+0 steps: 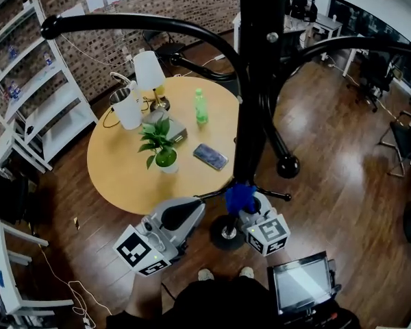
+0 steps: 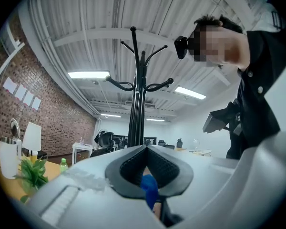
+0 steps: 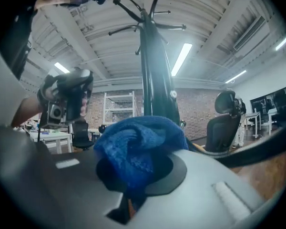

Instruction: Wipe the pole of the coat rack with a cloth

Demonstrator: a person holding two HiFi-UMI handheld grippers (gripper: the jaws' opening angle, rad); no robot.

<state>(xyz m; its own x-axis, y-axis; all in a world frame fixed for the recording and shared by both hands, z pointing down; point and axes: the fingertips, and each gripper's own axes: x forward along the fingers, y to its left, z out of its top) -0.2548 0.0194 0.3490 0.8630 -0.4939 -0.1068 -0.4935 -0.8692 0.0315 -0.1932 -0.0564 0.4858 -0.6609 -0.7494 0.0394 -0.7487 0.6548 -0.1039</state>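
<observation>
The black pole (image 1: 260, 81) of the coat rack rises through the middle of the head view, its curved arms spreading left and right. Low on the pole, my right gripper (image 1: 245, 208) is shut on a bunched blue cloth (image 1: 240, 197) that lies against it. In the right gripper view the cloth (image 3: 140, 147) fills the jaws of that gripper (image 3: 143, 171), with the pole (image 3: 155, 80) just behind. My left gripper (image 1: 192, 210) hangs to the left of the pole, jaws shut and empty. From the left gripper (image 2: 145, 149), the pole (image 2: 137, 109) stands ahead and a bit of blue cloth (image 2: 149, 187) shows below the pads.
A round wooden table (image 1: 116, 163) stands behind the rack with a potted plant (image 1: 161, 146), a green bottle (image 1: 201, 107), a lamp (image 1: 149, 70), a white kettle (image 1: 127, 108) and a phone (image 1: 210, 156). White shelving (image 1: 34, 88) is at left, chairs (image 1: 404, 139) at right, a screen (image 1: 301, 283) by my feet.
</observation>
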